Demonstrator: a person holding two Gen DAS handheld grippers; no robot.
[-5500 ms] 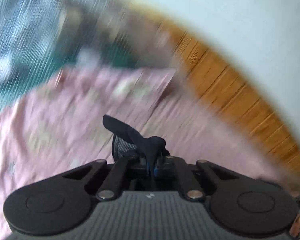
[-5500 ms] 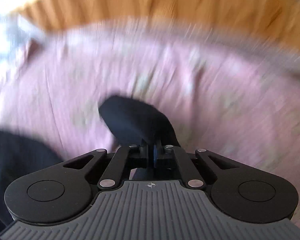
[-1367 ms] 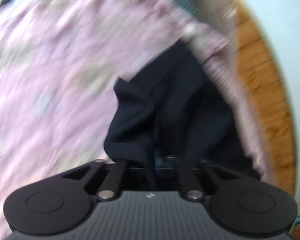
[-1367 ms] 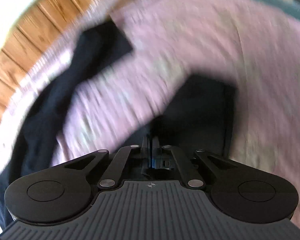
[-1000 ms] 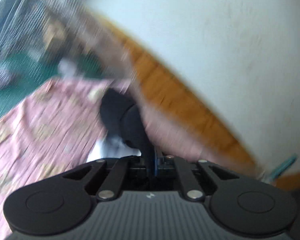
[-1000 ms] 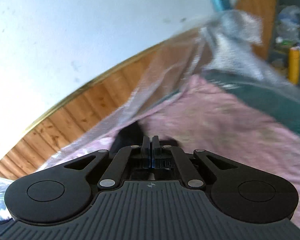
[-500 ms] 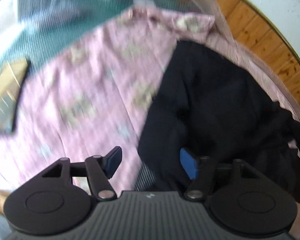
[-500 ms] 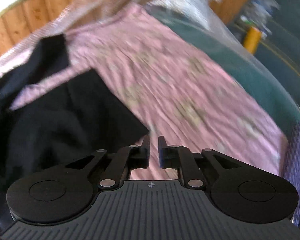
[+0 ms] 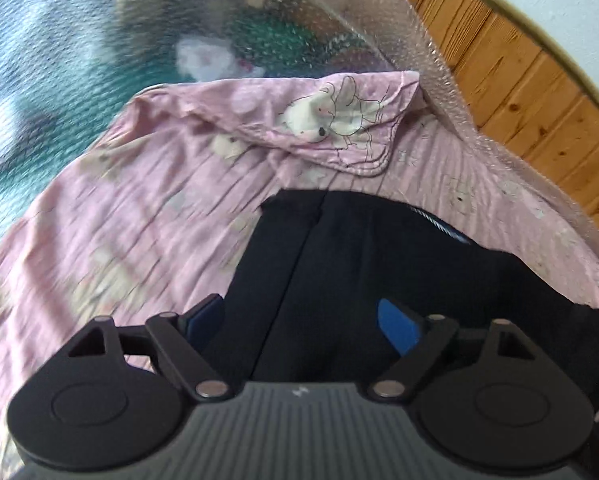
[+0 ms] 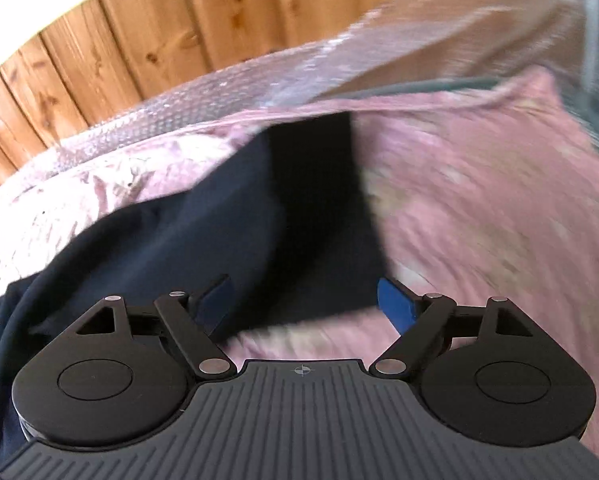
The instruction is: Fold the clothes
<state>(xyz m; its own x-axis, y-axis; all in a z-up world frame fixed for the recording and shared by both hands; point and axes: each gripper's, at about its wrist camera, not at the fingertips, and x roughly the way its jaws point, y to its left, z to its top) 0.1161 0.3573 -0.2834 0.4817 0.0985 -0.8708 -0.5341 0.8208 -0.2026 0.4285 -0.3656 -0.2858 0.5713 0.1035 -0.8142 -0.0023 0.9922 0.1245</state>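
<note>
With both the left hand-held gripper point(image 9: 299, 320) and the right hand-held gripper point(image 10: 305, 300) spread wide and holding nothing above the dark garment point(image 9: 359, 264) lying rumpled on the pink sheet point(image 9: 139, 216), a careless pinch could catch the sheet too.

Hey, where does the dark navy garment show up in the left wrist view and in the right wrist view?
Left wrist view: the dark navy garment fills the lower centre and right, between the open fingers of the left gripper.
Right wrist view: the garment runs from lower left to upper centre, its near edge by the open right gripper.
Shared landmark: the pink printed sheet under it, with the wooden wall panelling behind.
</note>
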